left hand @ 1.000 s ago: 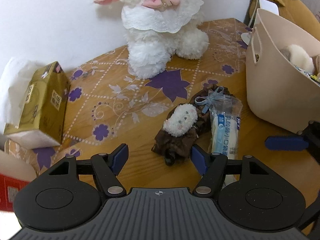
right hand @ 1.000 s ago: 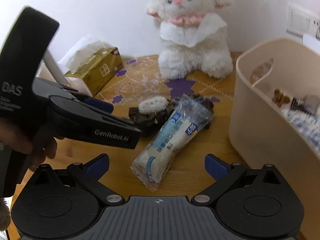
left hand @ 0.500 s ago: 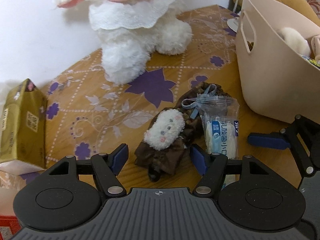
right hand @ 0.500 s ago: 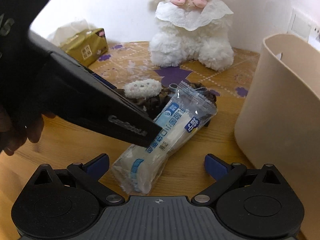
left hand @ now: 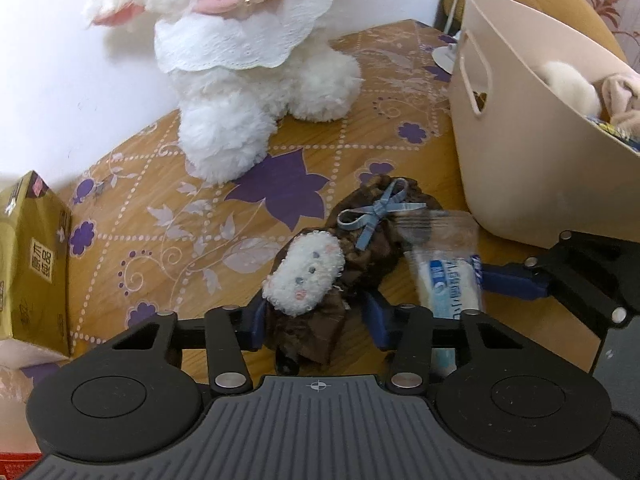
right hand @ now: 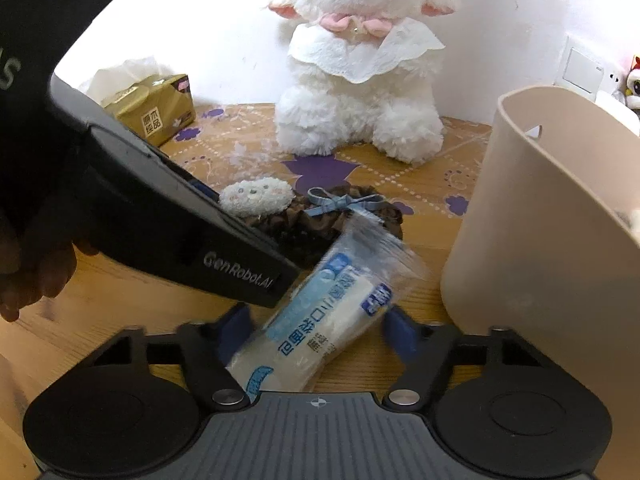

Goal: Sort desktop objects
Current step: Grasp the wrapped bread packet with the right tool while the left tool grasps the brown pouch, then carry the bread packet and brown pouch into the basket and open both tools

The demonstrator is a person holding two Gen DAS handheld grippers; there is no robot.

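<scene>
Two grabs lined up at once.
We straddle the brown scrunchie [left hand: 340, 280] with the left gripper [left hand: 316, 312] and the snack packet [right hand: 320, 320] with the right gripper [right hand: 316, 328], both unclenched, lower centre, to lift them together.

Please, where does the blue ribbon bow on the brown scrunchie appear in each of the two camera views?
Left wrist: the blue bow lies right of centre, just beyond the gripper fingers, beside the snack packet.
Right wrist: the bow lies at mid-height near centre, behind the packet's top.
Shared landmark: the white plush lamb behind it.
</scene>
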